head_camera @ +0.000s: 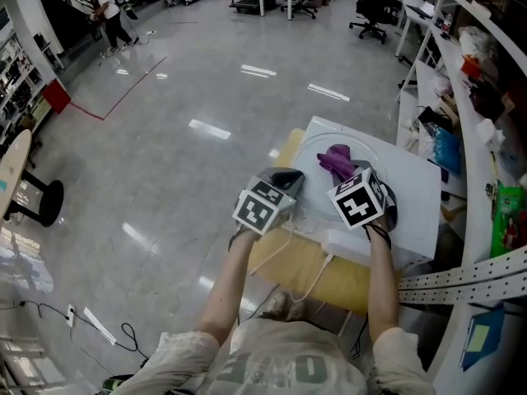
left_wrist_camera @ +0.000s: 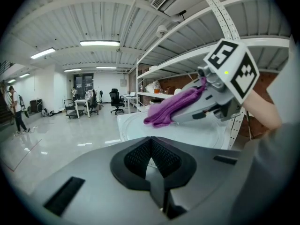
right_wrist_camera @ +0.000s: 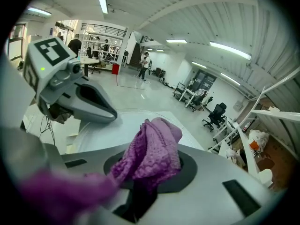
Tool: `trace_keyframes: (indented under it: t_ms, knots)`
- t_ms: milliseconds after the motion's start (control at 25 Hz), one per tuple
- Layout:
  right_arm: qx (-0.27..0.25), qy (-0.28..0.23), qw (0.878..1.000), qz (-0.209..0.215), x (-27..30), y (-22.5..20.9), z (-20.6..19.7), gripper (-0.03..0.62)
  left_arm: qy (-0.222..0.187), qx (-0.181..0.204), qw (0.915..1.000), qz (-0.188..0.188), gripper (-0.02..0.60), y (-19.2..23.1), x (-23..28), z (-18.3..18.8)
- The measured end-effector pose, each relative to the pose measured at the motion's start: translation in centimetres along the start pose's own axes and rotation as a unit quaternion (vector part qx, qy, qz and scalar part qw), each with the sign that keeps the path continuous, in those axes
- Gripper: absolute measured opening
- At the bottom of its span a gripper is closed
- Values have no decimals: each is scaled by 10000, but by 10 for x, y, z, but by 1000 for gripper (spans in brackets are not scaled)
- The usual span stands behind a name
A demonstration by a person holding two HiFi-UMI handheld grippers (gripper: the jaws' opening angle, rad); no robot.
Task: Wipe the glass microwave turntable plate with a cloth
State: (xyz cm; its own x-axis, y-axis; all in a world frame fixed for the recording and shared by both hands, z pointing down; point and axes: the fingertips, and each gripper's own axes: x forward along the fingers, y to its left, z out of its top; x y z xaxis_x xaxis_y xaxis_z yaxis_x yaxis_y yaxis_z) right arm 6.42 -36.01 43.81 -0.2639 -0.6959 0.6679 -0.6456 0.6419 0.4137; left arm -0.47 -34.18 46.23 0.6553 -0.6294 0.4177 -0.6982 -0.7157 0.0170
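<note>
- The glass turntable plate (head_camera: 313,169) is lying flat on the white tabletop (head_camera: 412,197), straight ahead of the person, and both grippers are reaching over its near side.
- The purple cloth (head_camera: 336,160) is hanging bunched over the middle of the plate. In the left gripper view the cloth (left_wrist_camera: 171,108) is drooping toward the glass (left_wrist_camera: 187,132), though I cannot tell whether it is touching.
- The right gripper (head_camera: 350,179) is pinching the cloth. Its own view shows the knitted fabric (right_wrist_camera: 152,151) wedged between the jaws and spilling forward over the plate (right_wrist_camera: 93,130).
- The left gripper (head_camera: 290,178) is sitting at the plate's near-left rim, jaws pressed together, with nothing I can make out between them (left_wrist_camera: 151,161). From the right gripper view its tip (right_wrist_camera: 110,114) is pointing in across the rim.
- Judging from this, the right gripper is the one doing the wiping. The glass is lying directly below and ahead of its cloth, so the coming move is likely lowering the cloth and sweeping it across the plate.
- The left gripper looks placed to steady the rim, and a loose round plate may be sliding or turning under the wipe.
</note>
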Motion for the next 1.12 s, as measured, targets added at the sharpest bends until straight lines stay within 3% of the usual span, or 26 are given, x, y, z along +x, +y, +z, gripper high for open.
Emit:
trace_keyframes:
  t_ms: [760,960,1120]
  knots:
    - [-131,-200,9994,230,-90,82,-33,51,92,15,9999,89,2,1,1,1]
    - [-91,-258,9992,284,-87,77,-33,51,93,-22,9999,70,2,1,3,0]
    - [243,-428,9986,215,-61,31,-17,51,96,-34,9999,52,2,2,3,2]
